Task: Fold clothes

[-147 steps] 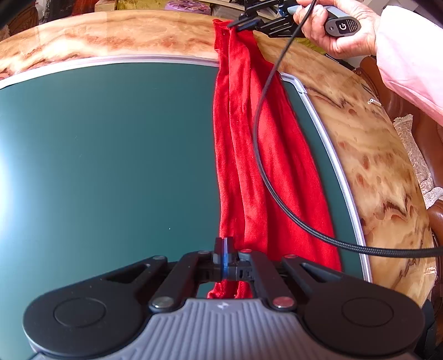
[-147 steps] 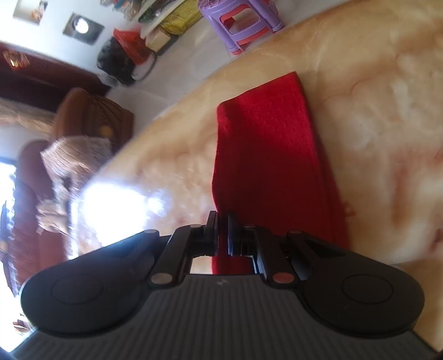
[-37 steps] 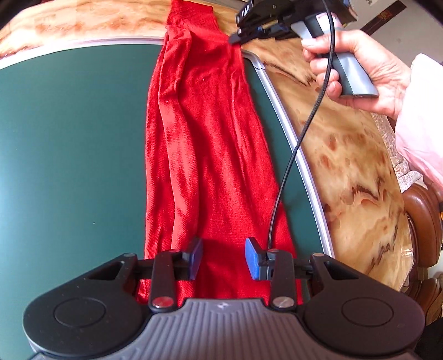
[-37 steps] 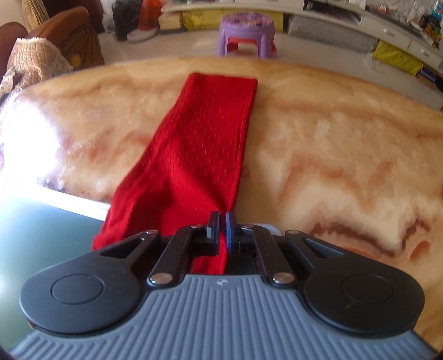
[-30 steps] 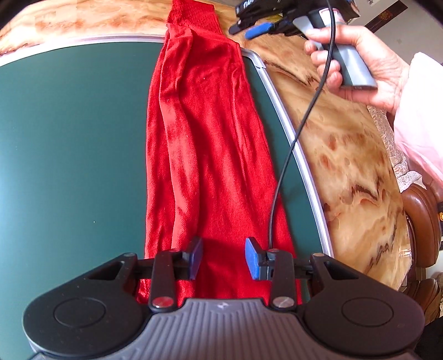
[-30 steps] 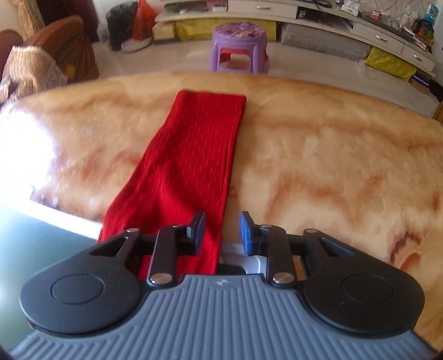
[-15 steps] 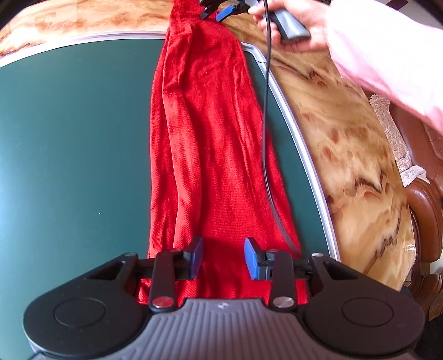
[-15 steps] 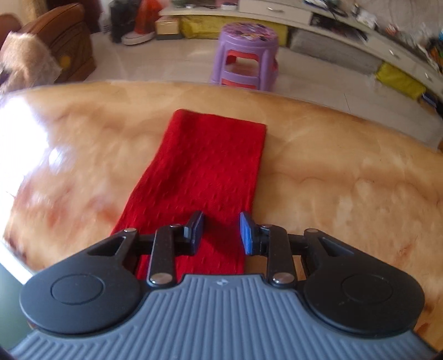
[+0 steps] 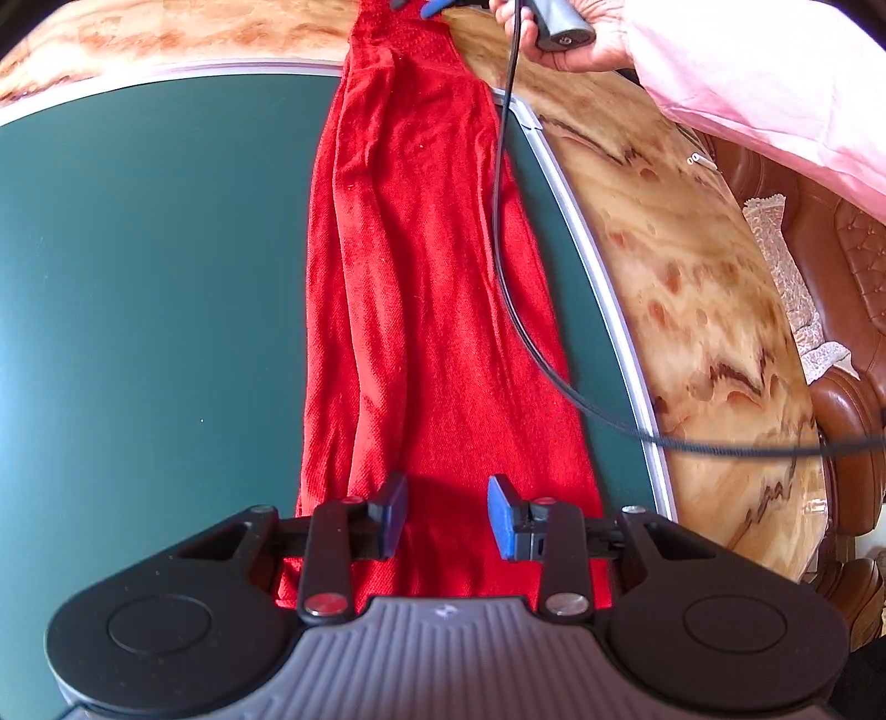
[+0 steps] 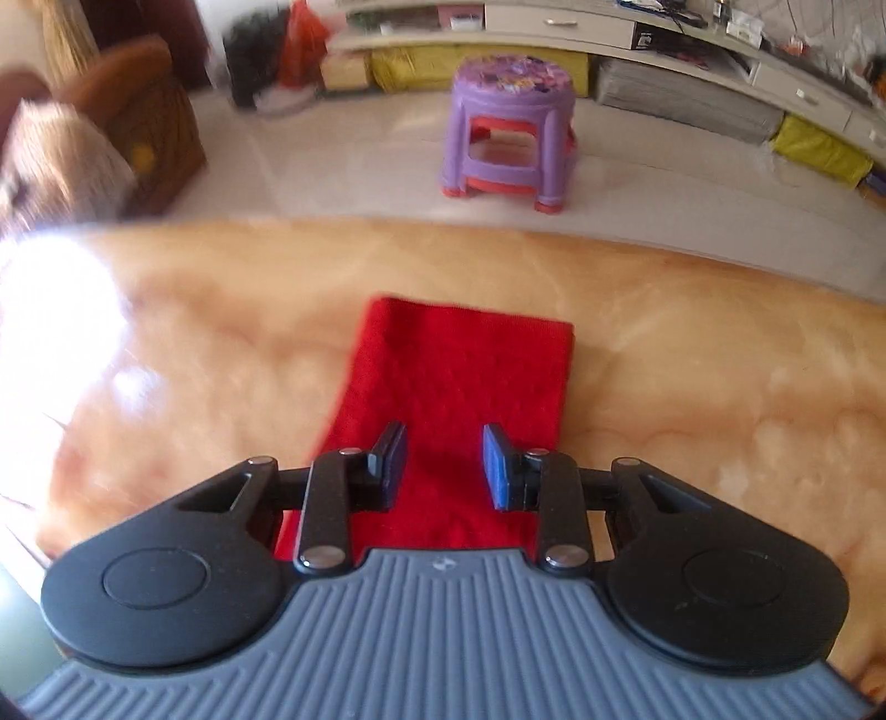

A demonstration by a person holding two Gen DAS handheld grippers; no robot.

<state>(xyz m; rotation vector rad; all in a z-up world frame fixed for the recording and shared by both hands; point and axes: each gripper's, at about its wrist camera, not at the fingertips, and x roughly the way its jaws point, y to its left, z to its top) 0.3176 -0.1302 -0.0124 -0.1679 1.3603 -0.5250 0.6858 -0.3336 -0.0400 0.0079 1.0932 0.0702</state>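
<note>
Knitwear in bright red, a long narrow garment (image 9: 432, 288), lies stretched flat from 6 o'clock to 12 o'clock in the left wrist view. Most of it rests on a smooth dark green mat (image 9: 138, 277) with a thin pale metal rim; its far end runs over that rim onto the glossy, marbled tan tabletop (image 9: 692, 266). The weave is fine and ribbed, with soft lengthwise creases along its 9 o'clock side.

The left gripper (image 9: 447, 515) hangs over the near end of the garment, its blue-faced pads standing apart with bare cloth between them, gripping nothing. A black braided cable (image 9: 501, 221) curves across the fabric from 12 o'clock toward 3 o'clock. At 1 o'clock a hand (image 9: 587, 39) in a loose pink sleeve (image 9: 775, 94) grasps a grey handle.

In the right wrist view the right gripper (image 10: 444, 468) sits above the garment's other end (image 10: 459, 376), a squared-off strip lying flat on the tabletop (image 10: 720, 387). Its jaws are opening; cloth shows between the flat blue pads but they do not press on it. Beyond the curved table edge, at 12 o'clock, a round purple plastic stool (image 10: 509, 127) stands on pale floor tiles, blurred.
</note>
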